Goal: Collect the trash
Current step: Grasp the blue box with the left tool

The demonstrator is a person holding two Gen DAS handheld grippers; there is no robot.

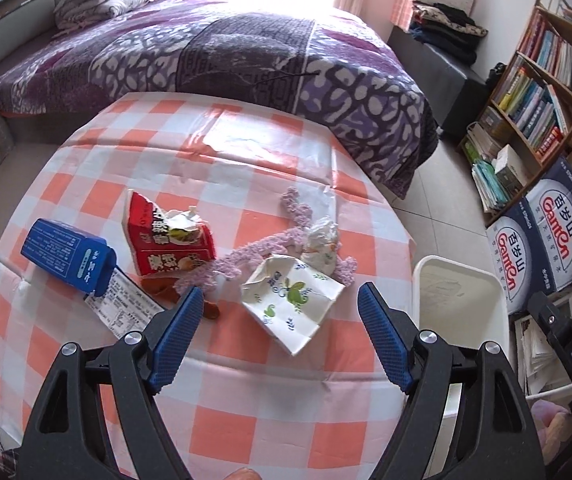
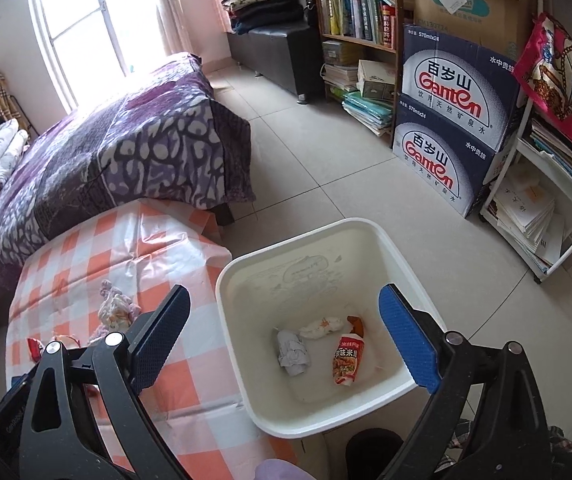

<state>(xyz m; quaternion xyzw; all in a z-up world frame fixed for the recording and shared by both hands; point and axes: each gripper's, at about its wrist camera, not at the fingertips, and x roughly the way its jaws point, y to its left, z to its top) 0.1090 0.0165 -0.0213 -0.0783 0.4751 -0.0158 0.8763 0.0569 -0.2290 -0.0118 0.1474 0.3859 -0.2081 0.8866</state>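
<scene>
My left gripper (image 1: 280, 300) is open and empty above the checked table (image 1: 246, 416). Just ahead of it lies a white floral paper wrapper (image 1: 291, 300). A crumpled tissue (image 1: 321, 246), a red snack carton (image 1: 168, 240), a blue box (image 1: 68, 256) and a receipt (image 1: 124, 308) lie further on. My right gripper (image 2: 286, 312) is open and empty above the white bin (image 2: 246, 376). In the bin lie a red snack packet (image 2: 347, 360), a grey tissue wad (image 2: 293, 352) and a crumpled wrapper (image 2: 321, 327).
A fuzzy purple cloth strip (image 1: 286, 236) lies under the trash on the table. The white bin (image 1: 457, 292) stands at the table's right edge. A purple bed (image 1: 214, 52) lies beyond the table. Bookshelves (image 1: 541, 80) and Ganten boxes (image 2: 453, 120) stand at the right.
</scene>
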